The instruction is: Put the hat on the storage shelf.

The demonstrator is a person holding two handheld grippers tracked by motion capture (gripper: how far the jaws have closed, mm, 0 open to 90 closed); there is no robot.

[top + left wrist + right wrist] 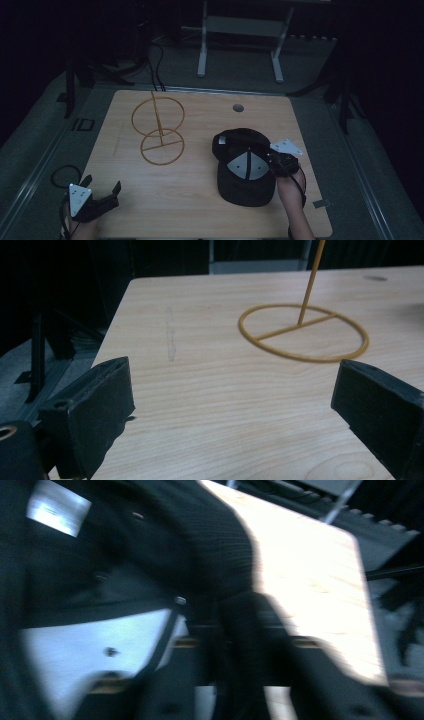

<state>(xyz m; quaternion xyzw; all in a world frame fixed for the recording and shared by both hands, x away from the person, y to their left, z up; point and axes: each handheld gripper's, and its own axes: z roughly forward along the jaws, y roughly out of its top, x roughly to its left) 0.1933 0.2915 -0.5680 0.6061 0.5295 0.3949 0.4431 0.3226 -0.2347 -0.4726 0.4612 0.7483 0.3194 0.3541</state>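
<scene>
A black cap (pixel 245 172) lies upside down at the right middle of the wooden table (pixel 165 200), its grey lining facing up. My right gripper (pixel 275 161) is at the cap's right rim and is shut on it. In the blurred right gripper view, the cap (pixel 150 545) runs down between the dark jaws of that gripper (pixel 240 645). A golden wire stand (pixel 161 131) with two rings and a post stands at the left middle; its base ring (pixel 305 332) lies ahead of my left gripper (pixel 232 390). The left gripper (pixel 102 192) rests open and holds nothing at the table's near left corner.
A round cable hole (pixel 238 107) sits near the table's far edge. A small grey tab (pixel 321 203) lies at the near right edge. A white desk frame (pixel 240 45) stands on the dark floor behind, with cables (pixel 155 70) at the back left.
</scene>
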